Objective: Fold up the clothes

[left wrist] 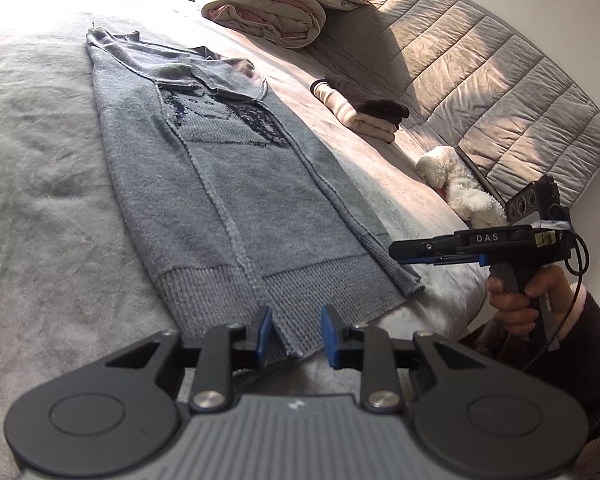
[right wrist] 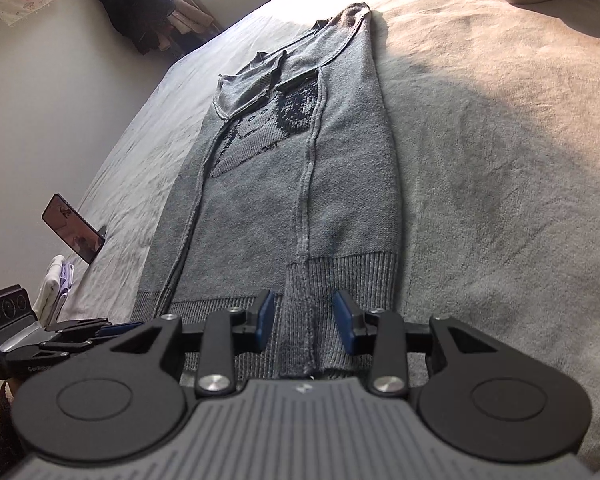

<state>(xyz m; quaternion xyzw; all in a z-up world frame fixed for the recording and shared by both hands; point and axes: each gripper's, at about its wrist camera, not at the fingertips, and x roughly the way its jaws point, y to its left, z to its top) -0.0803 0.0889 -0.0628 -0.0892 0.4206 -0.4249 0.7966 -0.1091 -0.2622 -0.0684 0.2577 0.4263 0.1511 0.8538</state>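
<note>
A grey knitted sweater (left wrist: 228, 184) with a dark pattern on the chest lies flat on the bed, both sleeves folded inward, so it forms a long strip. Its ribbed hem (left wrist: 300, 300) points toward me. My left gripper (left wrist: 295, 339) is open at the hem's near edge, with the knit lying between its blue pads but not clamped. My right gripper (right wrist: 305, 320) is open too, its pads either side of the ribbed hem (right wrist: 312, 312) and sweater (right wrist: 300, 160). A hand holds the right gripper (left wrist: 398, 251) just beyond the sweater's right corner. The left gripper (right wrist: 116, 326) shows low at the left.
A grey plush blanket (left wrist: 40, 160) covers the bed. A folded duvet (left wrist: 268, 4), a stack of folded cream and dark clothes (left wrist: 364, 112) and a white plush toy (left wrist: 460, 188) lie along the quilted headboard (left wrist: 500, 80). A phone (right wrist: 74, 228) stands propped at the bed's left edge.
</note>
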